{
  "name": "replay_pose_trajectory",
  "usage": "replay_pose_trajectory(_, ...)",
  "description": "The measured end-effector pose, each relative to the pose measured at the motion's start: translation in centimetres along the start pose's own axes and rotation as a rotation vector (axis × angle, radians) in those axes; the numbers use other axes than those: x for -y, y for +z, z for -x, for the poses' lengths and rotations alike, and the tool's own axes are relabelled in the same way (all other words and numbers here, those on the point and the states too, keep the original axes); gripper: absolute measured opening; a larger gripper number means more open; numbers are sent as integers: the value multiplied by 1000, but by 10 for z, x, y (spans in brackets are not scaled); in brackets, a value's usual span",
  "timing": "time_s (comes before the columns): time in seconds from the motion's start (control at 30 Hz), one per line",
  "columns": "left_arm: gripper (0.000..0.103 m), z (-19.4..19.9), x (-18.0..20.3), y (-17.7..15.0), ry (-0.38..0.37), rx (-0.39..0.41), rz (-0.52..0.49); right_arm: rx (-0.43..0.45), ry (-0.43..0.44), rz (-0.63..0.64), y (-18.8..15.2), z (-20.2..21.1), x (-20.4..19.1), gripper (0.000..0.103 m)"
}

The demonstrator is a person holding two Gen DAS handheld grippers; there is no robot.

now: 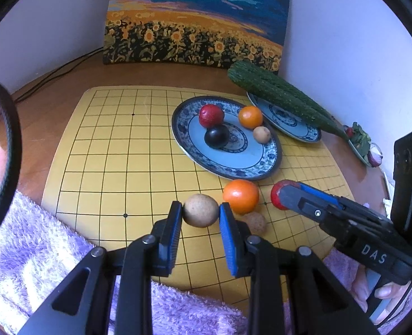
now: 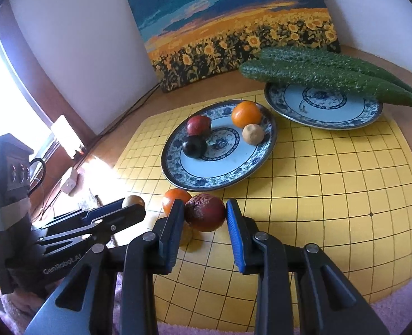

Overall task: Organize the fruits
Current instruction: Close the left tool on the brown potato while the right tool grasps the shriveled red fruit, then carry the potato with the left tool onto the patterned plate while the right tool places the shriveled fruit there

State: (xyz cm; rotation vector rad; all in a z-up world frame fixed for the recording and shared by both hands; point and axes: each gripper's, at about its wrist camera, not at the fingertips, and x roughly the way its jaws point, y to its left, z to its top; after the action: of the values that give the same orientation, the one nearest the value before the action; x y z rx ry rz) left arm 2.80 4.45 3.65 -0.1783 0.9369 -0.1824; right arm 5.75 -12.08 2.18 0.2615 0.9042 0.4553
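Note:
My left gripper [image 1: 201, 209] is shut on a tan round fruit [image 1: 201, 210] just above the yellow grid mat [image 1: 108, 167]. My right gripper [image 2: 205, 213] is shut on a wrinkled red fruit [image 2: 205, 216]; it shows from the side in the left wrist view [image 1: 282, 195]. An orange fruit [image 1: 241, 196] and another tan fruit [image 1: 254, 222] lie on the mat between them. The near blue-patterned plate [image 1: 273, 159] holds a red fruit [image 1: 211, 115], a dark fruit [image 1: 216, 136], an orange fruit [image 1: 250, 116] and a small tan fruit [image 1: 261, 134].
A second patterned plate [image 2: 317, 117] at the back right carries two cucumbers [image 2: 317, 75]. A sunflower painting [image 1: 197, 19] leans on the wall. A purple towel [image 1: 38, 251] covers the near edge. A dish of vegetables [image 1: 362, 142] sits far right.

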Motion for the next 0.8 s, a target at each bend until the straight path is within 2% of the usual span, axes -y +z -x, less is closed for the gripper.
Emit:
replay_pose_trajectory(0.53, 28, -11, 10, 33, -6, 13, -30, 28, -25, 24, 16, 9, 2, 32)
replay_pose_trajectory(0.8, 28, -22, 14, 58, 25, 40, -64, 31, -51, 59, 34, 3, -3, 32)
